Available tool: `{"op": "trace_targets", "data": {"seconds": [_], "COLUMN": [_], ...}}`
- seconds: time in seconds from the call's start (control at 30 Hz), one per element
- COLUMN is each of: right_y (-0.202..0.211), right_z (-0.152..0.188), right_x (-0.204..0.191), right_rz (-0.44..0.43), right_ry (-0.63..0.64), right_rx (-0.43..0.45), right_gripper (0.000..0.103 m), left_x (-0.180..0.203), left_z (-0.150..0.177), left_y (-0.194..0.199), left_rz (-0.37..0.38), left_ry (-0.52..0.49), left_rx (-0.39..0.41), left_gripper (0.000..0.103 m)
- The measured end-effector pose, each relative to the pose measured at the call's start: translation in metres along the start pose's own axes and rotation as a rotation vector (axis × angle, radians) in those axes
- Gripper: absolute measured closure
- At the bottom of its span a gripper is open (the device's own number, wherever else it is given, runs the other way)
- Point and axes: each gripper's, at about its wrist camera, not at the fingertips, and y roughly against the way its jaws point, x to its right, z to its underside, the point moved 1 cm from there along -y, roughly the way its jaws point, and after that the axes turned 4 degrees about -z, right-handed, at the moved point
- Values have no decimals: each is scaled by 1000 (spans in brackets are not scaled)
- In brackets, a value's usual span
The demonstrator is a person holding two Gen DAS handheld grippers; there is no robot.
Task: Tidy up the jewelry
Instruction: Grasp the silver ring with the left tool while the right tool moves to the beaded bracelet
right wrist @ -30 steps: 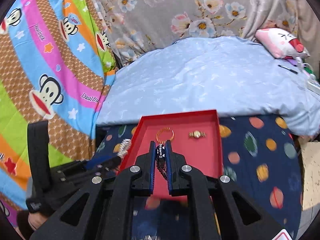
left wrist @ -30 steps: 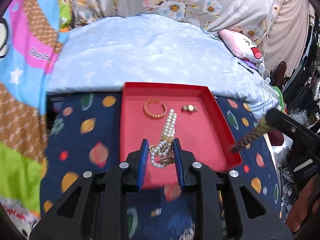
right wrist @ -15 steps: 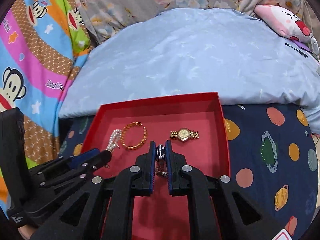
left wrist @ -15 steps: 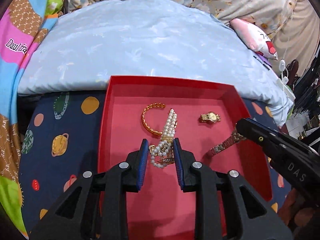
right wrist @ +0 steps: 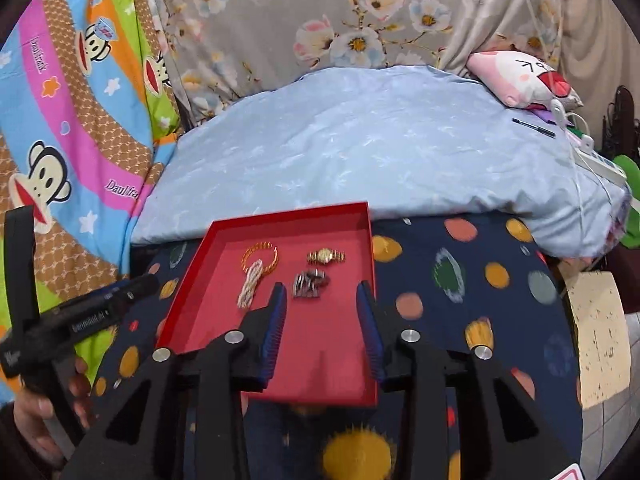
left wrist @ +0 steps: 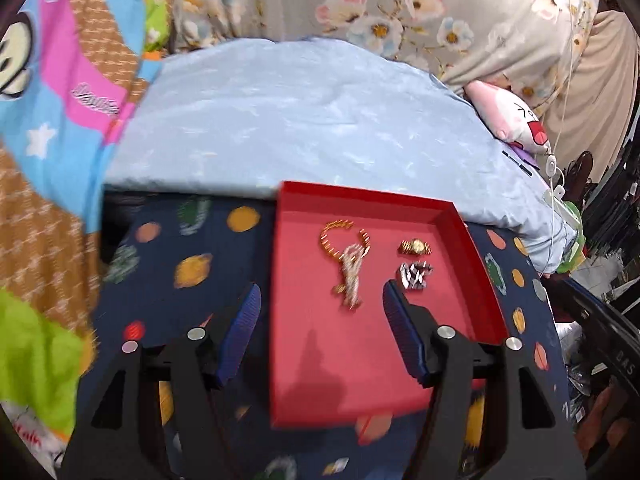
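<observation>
A red tray (left wrist: 304,344) (right wrist: 328,368) lies on a dark planet-print cloth. In it lie a gold bangle (left wrist: 335,236) (right wrist: 260,257), a pearl bracelet (left wrist: 351,276) (right wrist: 250,282) overlapping the bangle, a gold watch (left wrist: 416,246) (right wrist: 326,256) and a silver metal band (left wrist: 414,274) (right wrist: 310,282). My left gripper (left wrist: 320,308) is open and empty, just short of the pearl bracelet. My right gripper (right wrist: 322,304) is open and empty, just short of the silver band. The left gripper also shows in the right wrist view (right wrist: 96,312).
A light blue bedcover (left wrist: 304,132) (right wrist: 392,152) rises behind the tray. A pink plush toy (right wrist: 524,80) lies at the far right. Colourful monkey-print fabric (right wrist: 72,128) hangs on the left. A cork board (right wrist: 596,332) sits right of the cloth.
Both grippers have opened and pulled back. The pearl bracelet now lies in the tray by the bangle, and the silver band lies below the gold watch.
</observation>
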Motion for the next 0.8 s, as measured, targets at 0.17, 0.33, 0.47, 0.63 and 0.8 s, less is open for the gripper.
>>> {"op": "trace_targets", "data": {"seconds": [0.17,0.33,0.47,0.63,0.8], "right_y": [47,74,84,87,82], "right_z": [52,103,137,172,194], "right_x": [-3,-4,-2,0,-7], "right_rz": [14,49,38,34,36], "right_ry": [2,4,-34,-78,-71], "right_rx": [-33,-81,-128,-184,-231], "right_gripper": [65,65,65,62,58], "left_x": [-22,-31,-32,-27,-20], "left_z": [46,97,131,164,190], "left_y": [42,68,79,84,80], "left_rz": [-52,-99,-90,-83,-76], "left_ry": [-4,-37,-33,-53,-65], "left_rx": [-14,-51,-95,-141,-177], "left_gripper": [41,41,41,41,41]}}
